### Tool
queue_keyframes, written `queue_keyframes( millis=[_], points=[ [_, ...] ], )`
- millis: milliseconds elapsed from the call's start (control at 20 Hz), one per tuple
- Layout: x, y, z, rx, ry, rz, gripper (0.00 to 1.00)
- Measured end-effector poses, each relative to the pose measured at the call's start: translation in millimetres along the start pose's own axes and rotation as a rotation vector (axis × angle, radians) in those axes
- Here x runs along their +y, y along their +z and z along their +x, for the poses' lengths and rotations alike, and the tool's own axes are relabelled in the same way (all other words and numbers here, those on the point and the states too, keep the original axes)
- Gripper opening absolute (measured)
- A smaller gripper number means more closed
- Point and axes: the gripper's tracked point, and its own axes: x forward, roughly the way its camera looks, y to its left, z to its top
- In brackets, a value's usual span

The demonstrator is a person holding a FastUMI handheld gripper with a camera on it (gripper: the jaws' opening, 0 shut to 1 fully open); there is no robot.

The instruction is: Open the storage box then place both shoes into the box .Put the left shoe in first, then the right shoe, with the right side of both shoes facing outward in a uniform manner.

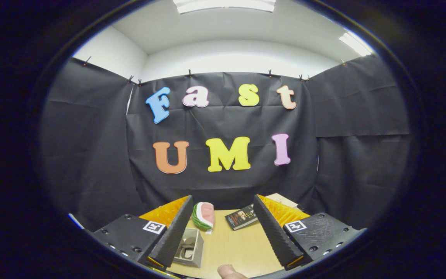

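My gripper [223,232] stands open above a wooden table [238,244], its two fingers spread wide with nothing between them. A pale storage box [190,248] lies on the table just inside the left finger [174,232]; its near face looks open or see-through, and shapes inside it are too dim to name. The left finger hides part of the box. A person's fingertip [229,272] pokes in at the near edge of the table between the fingers.
A toy watermelon slice [203,215] lies beyond the box toward the back of the table. A dark book [241,217] rests near the right finger at the back. A cardboard-coloured piece [283,200] shows behind the right finger. Black cloth walls close the booth.
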Motion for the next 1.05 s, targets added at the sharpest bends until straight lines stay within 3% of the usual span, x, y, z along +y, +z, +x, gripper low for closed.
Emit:
queue_keyframes(
  millis=[500,1050],
  points=[
    [-43.0,-8.5,11.0,0.007,-0.048,-0.038,0.96],
    [-43.2,-16.3,19.8,0.039,-0.053,-0.044,0.96]
  ],
)
